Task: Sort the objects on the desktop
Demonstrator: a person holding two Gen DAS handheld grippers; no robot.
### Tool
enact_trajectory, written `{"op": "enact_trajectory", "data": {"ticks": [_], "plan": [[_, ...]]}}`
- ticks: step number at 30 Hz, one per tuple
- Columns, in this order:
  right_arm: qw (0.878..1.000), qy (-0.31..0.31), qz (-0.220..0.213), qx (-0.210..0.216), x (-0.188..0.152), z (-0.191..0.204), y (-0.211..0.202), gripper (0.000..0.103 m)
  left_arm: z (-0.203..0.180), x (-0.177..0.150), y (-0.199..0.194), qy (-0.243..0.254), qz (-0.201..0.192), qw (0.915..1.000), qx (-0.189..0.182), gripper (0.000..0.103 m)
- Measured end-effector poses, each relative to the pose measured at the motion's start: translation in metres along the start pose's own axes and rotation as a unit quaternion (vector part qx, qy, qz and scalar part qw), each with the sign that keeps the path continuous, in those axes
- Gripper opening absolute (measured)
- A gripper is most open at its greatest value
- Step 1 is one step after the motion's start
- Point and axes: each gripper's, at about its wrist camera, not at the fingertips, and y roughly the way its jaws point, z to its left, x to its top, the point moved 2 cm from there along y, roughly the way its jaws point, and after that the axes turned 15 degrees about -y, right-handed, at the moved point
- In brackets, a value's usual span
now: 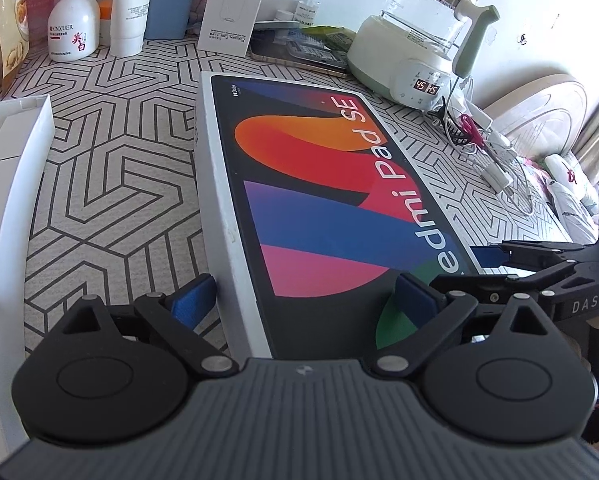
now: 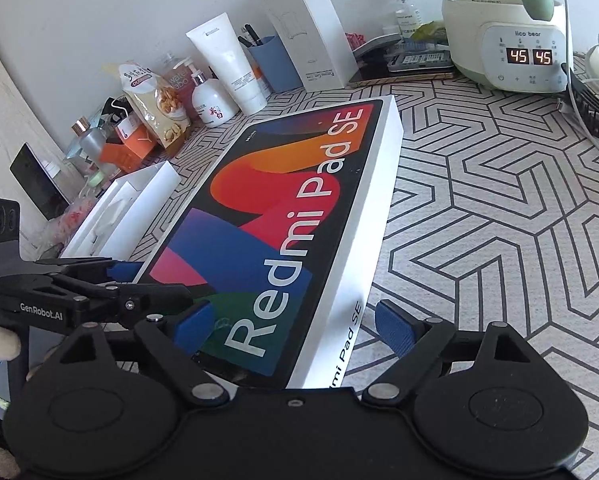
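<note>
A white Redmi Pad SE box (image 1: 319, 208) with a colourful lid lies flat on the patterned desk; it also shows in the right wrist view (image 2: 283, 232). My left gripper (image 1: 305, 300) is open and straddles the box's near left corner, one blue pad beside its left wall and one over the lid. My right gripper (image 2: 295, 324) is open and straddles the near right corner, one pad over the lid and one to the right of the side wall. Each gripper shows in the other's view: the right gripper (image 1: 499, 256), the left gripper (image 2: 119, 276).
An open white box tray (image 1: 11, 184) lies left of the tablet box. Bottles (image 1: 73, 24), a tube, a blue pen cup (image 1: 169, 4) and a tall white carton (image 1: 235, 8) line the back wall. A kettle (image 1: 423, 40) with cables stands at the back right.
</note>
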Motion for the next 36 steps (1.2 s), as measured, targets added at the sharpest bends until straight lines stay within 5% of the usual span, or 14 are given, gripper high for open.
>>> {"op": "enact_trajectory", "data": {"ticks": [8,11,36], "plan": [[1.000,-0.011,0.007,0.014,0.005,0.001,0.007,0.094,0.000,0.000,0.001,0.003,0.002,1.0000,-0.003,0.102],[0.999,-0.036,0.009,0.022,0.005,0.006,0.010,0.103,0.002,-0.001,-0.001,0.006,-0.004,0.9999,-0.007,0.100],[1.000,-0.006,-0.024,0.011,-0.002,0.000,-0.006,0.093,0.001,-0.008,-0.016,0.028,-0.001,0.9991,-0.031,0.096]]}}
